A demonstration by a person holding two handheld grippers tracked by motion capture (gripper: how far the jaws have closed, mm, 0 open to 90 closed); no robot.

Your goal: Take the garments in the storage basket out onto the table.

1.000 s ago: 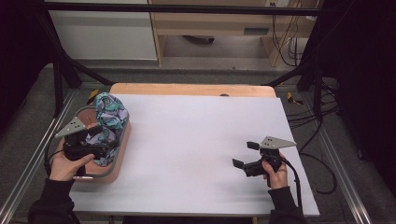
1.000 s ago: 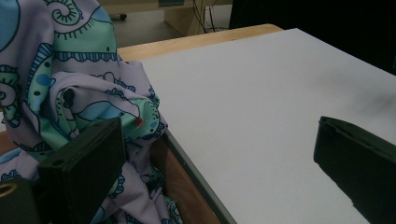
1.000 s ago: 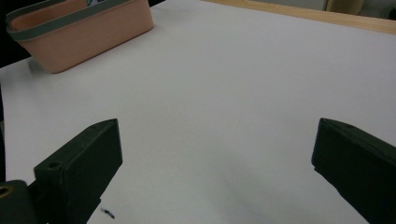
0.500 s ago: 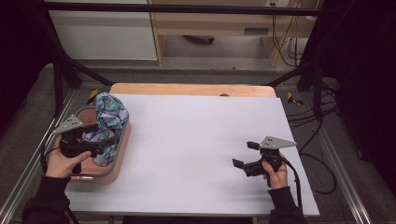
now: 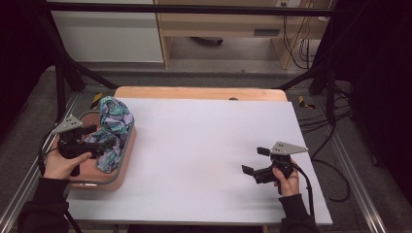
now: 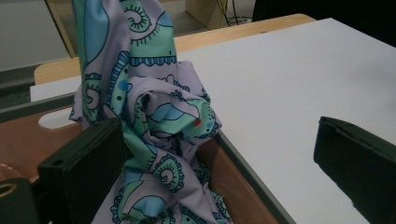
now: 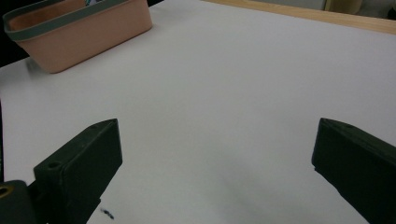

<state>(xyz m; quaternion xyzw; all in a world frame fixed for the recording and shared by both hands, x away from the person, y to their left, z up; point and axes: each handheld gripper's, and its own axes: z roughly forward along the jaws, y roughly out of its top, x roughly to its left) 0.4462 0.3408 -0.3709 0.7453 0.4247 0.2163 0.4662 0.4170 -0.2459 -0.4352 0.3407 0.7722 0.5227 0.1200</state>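
looking down, i see the patterned cloth (image 5: pixel 112 130) heaped in the pink tub (image 5: pixel 125 160) at the table's left edge, spilling over its rim. my left gripper (image 6: pixel 224 154) sits wide open, 1 jaw against the cloth, gripping nothing. my right gripper (image 5: pixel 256 160) rests wide open and empty on the white tabletop (image 5: pixel 204 145), well apart.

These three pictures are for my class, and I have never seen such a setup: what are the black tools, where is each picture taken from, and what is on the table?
A person holds a two-jaw gripper in each hand. One camera looks down from above; the other two ride on the grippers, looking along their black jaws. On the white table stands a pink basket holding a patterned cloth. The left gripper is open, the cloth beside one jaw. The right gripper is open over bare table, holding nothing.
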